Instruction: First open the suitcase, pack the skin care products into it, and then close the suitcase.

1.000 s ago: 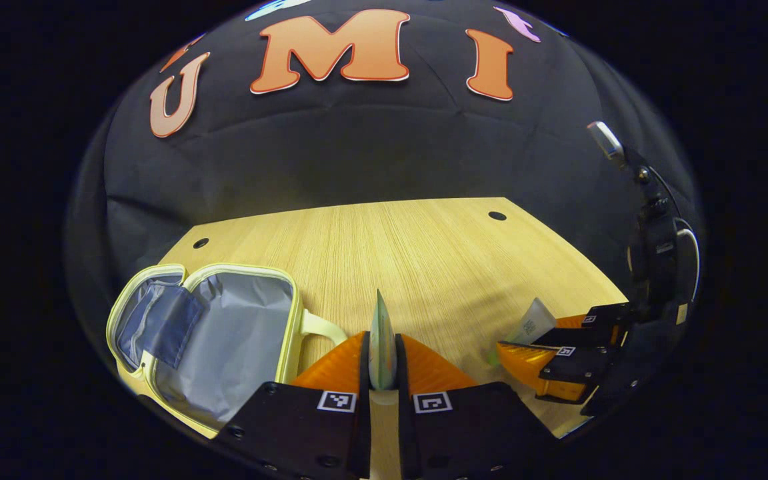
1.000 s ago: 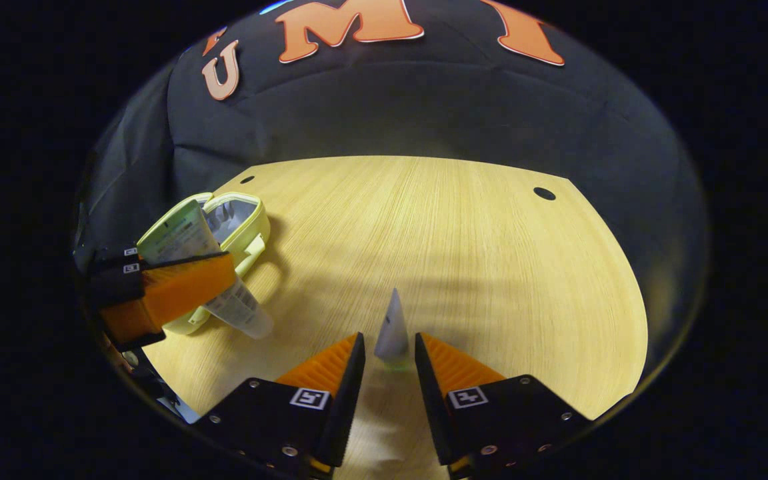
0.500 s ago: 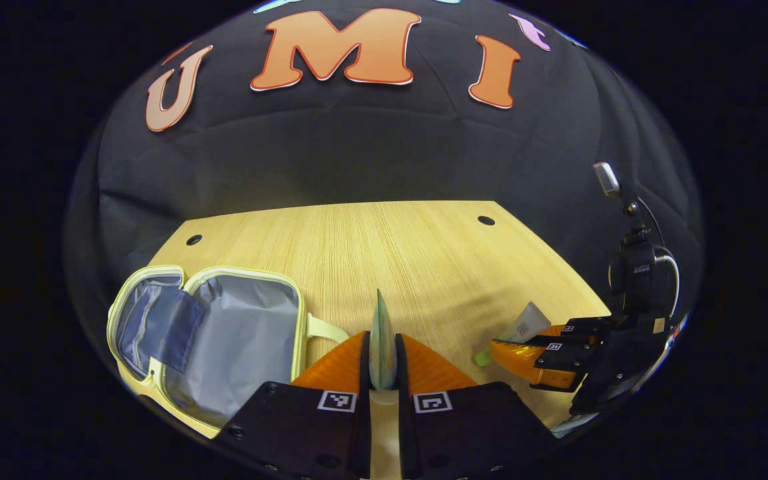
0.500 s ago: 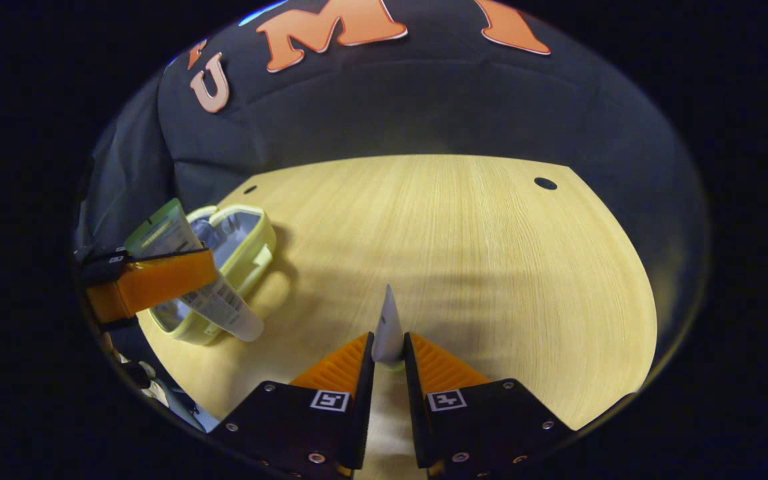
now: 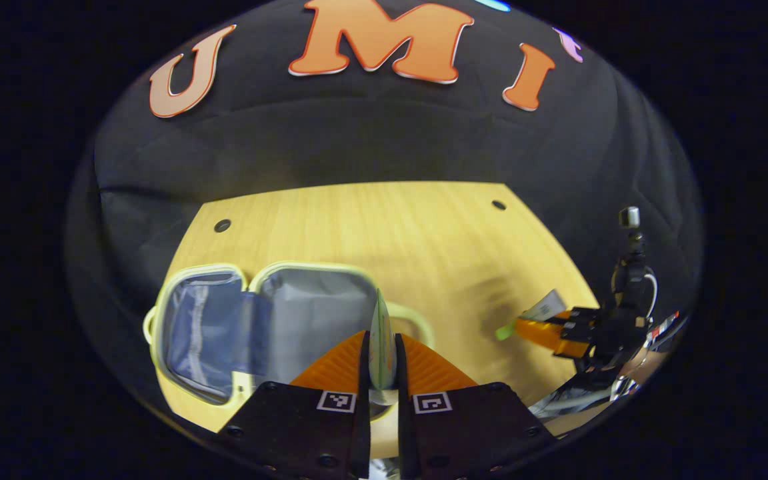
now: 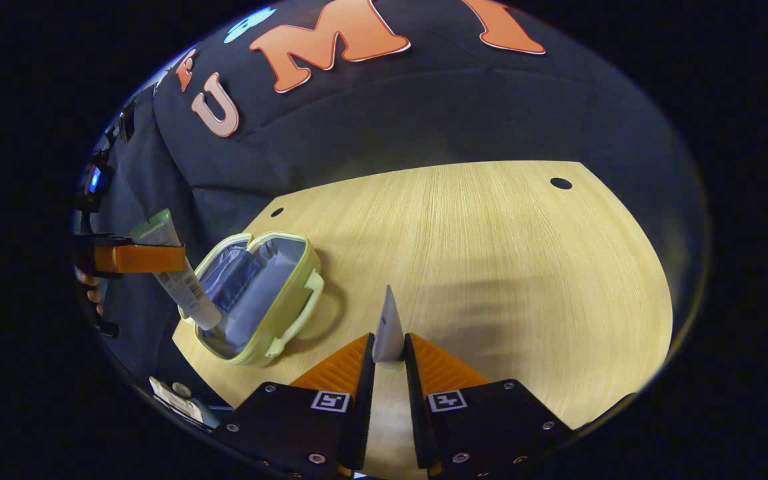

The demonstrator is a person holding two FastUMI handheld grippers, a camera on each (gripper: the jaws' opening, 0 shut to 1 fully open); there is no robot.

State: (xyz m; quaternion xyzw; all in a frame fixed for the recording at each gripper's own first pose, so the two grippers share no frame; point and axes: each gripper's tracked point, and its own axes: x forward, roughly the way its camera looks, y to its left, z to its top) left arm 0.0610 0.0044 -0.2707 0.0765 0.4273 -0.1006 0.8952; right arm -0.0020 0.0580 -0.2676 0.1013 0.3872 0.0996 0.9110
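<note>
We are holding a tube in each of our two tongs above a light wooden table [image 6: 491, 267]. In the left gripper view, the left tongs [image 5: 382, 373] are pressing both fingers against the flat sides of a green tube [image 5: 381, 340], which is standing edge-on between them with its crimped end pointing away from the camera. Just beyond and below that tube, the suitcase [image 5: 264, 320], a small pale yellow zip case with a grey lining, is lying wide open on the table near its left front corner, both halves spread flat and a loop handle sticking out on its right side. In the right gripper view we are seeing the same left tongs [image 6: 137, 259] from the side at the left edge, with the green tube [image 6: 181, 283] hanging cap-down and tilted, its cap sitting just over the near rim of the open suitcase [image 6: 264, 300]. In that view the right tongs [image 6: 389, 357] are closed on a white tube [image 6: 389, 327], also edge-on, both fingers touching it, raised over bare table well apart from the suitcase. The left gripper view is showing the right tongs [image 5: 544, 327] far to the right, gripping the white tube [image 5: 543, 308] near its green cap.
</note>
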